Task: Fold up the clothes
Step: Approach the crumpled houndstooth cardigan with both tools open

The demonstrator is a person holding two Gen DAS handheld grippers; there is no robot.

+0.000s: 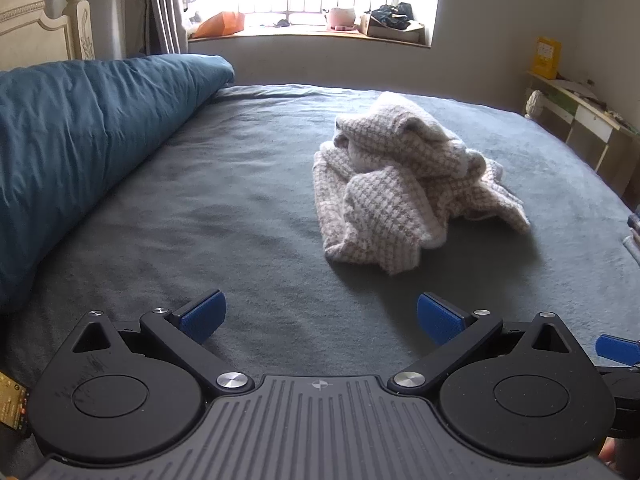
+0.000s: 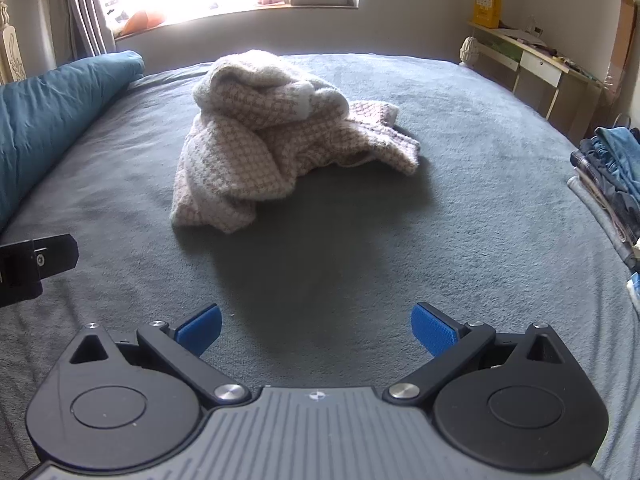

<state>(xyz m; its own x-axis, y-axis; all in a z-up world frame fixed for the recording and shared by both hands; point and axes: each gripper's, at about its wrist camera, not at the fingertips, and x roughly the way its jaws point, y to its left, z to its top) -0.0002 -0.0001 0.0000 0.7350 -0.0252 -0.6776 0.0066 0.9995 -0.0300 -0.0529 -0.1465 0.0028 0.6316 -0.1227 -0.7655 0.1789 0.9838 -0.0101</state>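
Observation:
A crumpled beige and white houndstooth knit garment (image 1: 404, 184) lies in a heap on the grey bed cover (image 1: 240, 216). In the right wrist view the same garment (image 2: 272, 140) sits ahead and left of centre. My left gripper (image 1: 320, 318) hovers over the cover short of the heap, its blue pads wide apart with nothing between them. My right gripper (image 2: 316, 330) is open too, well back from the garment and empty. A black part of the left gripper (image 2: 36, 264) shows at the left edge of the right wrist view.
A rolled teal duvet (image 1: 80, 152) lies along the bed's left side. Folded clothes (image 2: 612, 184) are stacked at the bed's right edge. A desk (image 2: 536, 68) stands by the right wall, and a cluttered window sill (image 1: 312, 28) is beyond the bed.

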